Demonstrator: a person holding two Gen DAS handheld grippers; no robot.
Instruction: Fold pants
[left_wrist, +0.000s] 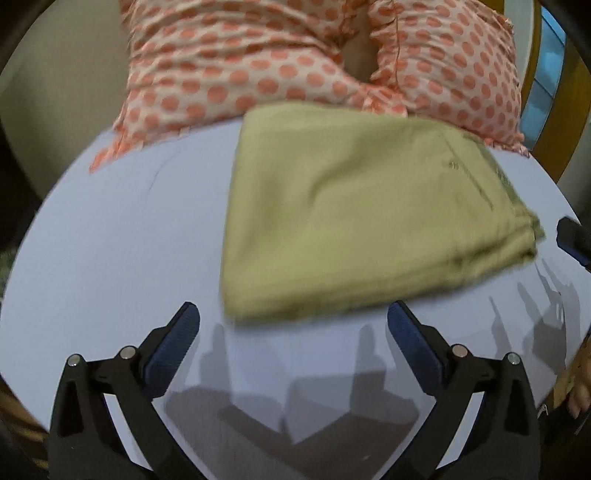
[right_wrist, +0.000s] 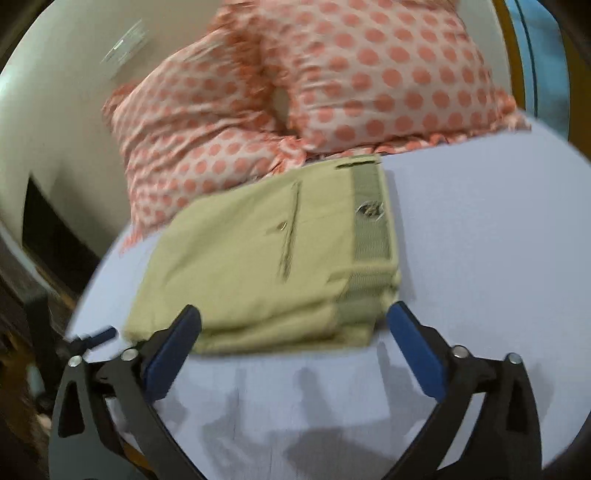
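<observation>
The khaki pants lie folded into a thick, roughly square stack on the pale lavender surface. In the right wrist view the pants show a back pocket seam and the waistband with a button on the right side. My left gripper is open and empty, just short of the stack's near edge. My right gripper is open and empty, its fingers either side of the stack's near waistband corner, just above the surface. The right gripper's tip shows at the right edge of the left wrist view.
A white pillow with orange dots lies right behind the pants, also in the right wrist view. A yellow-and-blue frame stands at the far right. The surface's edge curves round on the left.
</observation>
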